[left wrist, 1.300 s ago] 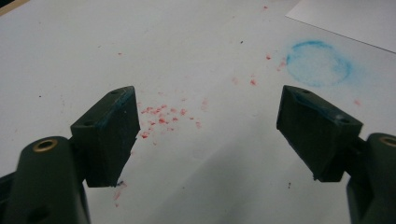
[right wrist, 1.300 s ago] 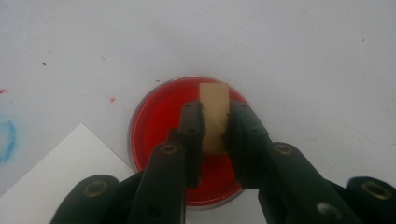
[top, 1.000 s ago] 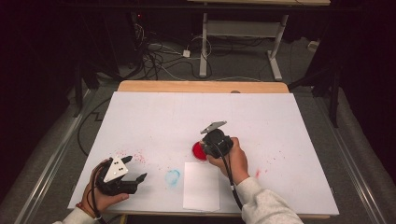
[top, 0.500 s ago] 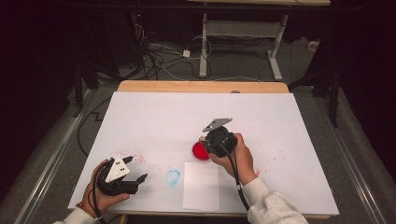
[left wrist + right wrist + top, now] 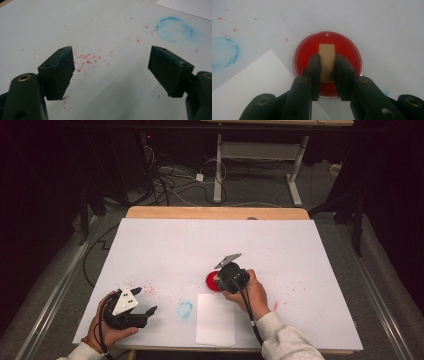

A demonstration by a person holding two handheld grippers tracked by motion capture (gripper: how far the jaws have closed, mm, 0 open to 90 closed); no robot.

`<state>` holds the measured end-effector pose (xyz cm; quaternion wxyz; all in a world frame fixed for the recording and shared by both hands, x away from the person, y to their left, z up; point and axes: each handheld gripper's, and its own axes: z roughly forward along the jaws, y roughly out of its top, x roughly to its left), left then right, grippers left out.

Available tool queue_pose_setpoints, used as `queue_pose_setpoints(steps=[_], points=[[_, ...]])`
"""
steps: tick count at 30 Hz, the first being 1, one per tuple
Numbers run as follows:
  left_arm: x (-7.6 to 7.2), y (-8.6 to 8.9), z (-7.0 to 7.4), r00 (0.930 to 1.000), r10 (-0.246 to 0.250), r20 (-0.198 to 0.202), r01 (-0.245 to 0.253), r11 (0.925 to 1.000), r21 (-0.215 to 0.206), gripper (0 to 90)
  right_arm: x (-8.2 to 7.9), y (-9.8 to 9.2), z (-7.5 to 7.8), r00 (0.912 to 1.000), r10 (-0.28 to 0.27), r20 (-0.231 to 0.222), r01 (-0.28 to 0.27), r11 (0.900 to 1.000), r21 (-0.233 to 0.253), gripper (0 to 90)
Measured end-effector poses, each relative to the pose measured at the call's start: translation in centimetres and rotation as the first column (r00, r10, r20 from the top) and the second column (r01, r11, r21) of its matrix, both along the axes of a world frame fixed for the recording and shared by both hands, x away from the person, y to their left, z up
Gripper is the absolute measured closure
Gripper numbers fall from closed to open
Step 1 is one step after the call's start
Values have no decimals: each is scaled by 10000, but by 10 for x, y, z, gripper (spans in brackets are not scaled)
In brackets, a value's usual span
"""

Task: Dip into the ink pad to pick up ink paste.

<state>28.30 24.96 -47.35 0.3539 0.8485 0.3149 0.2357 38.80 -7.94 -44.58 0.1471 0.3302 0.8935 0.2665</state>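
1. High view: I sit at a white table (image 5: 310, 250), holding a gripper in each hand.
2. My right gripper (image 5: 223, 279) is near the middle of the table, over a round red dish (image 5: 212, 281).
3. Seen from the right gripper view, that gripper (image 5: 327, 65) is clenched on a small tan block (image 5: 327, 53).
4. The block stands inside the dish (image 5: 304, 52), above its red filling; I cannot tell whether it touches the red.
5. A white sheet (image 5: 216, 319) lies just beside the dish, toward me. Its corner (image 5: 259, 75) nearly meets the dish rim.
6. My left gripper (image 5: 142, 302) rests at the near left of the table, well apart from the dish.
7. Seen from the left gripper view, that gripper (image 5: 111, 66) is released, its jaws spread wide with nothing between them.
8. Red specks (image 5: 87, 60) dot the table between those jaws.
9. A faint blue ring stain (image 5: 174, 29) lies beyond the jaws, beside the sheet's edge (image 5: 190, 6).
10. From above, the blue ring (image 5: 184, 309) sits between my left gripper and the sheet.
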Motion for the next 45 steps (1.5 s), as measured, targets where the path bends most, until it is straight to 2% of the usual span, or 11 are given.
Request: queue_pose_setpoints(steps=[3,8,13,18,23,25,27,29,36,41,45], points=[[0,0,0,10000,-32,-7,32,10000,65,203,-2,0,-2,9997,127,208,-126,9999,-20,767],[0,-1,0,10000,-27,-11,27,10000,86,203,-2,-3,-5,9997,93,242,-99,9997,235,767],[0,-2,0,10000,-50,17,50,9999,106,203,-4,-1,-6,9994,62,350,-65,10000,75,767],[1,-3,0,10000,-79,-11,79,9999,133,203,-3,-1,-7,9994,120,335,-122,9999,60,767],[1,-2,1,10000,-97,13,97,9999,76,198,-1,0,-3,10000,29,95,-29,10000,30,766],[0,-2,1,9999,-113,24,113,9999,53,198,-1,-2,1,9998,19,188,-19,10000,1,766],[1,-1,1,10000,-62,4,62,10000,37,198,1,-8,12,9998,-120,163,110,9982,590,766],[1,0,0,10000,-51,-17,51,10000,5,198,1,-11,25,9993,-123,364,94,9968,800,766],[0,-1,1,10000,-53,6,53,10000,32,195,-7,-12,59,9955,244,914,-347,9930,1126,765],[0,0,1,10000,-52,-2,52,10000,25,195,-10,-12,67,9934,387,1083,-522,9909,1244,766],[0,0,1,10000,-71,6,71,10000,33,195,-9,-10,62,9943,385,993,-499,9921,1147,765]])
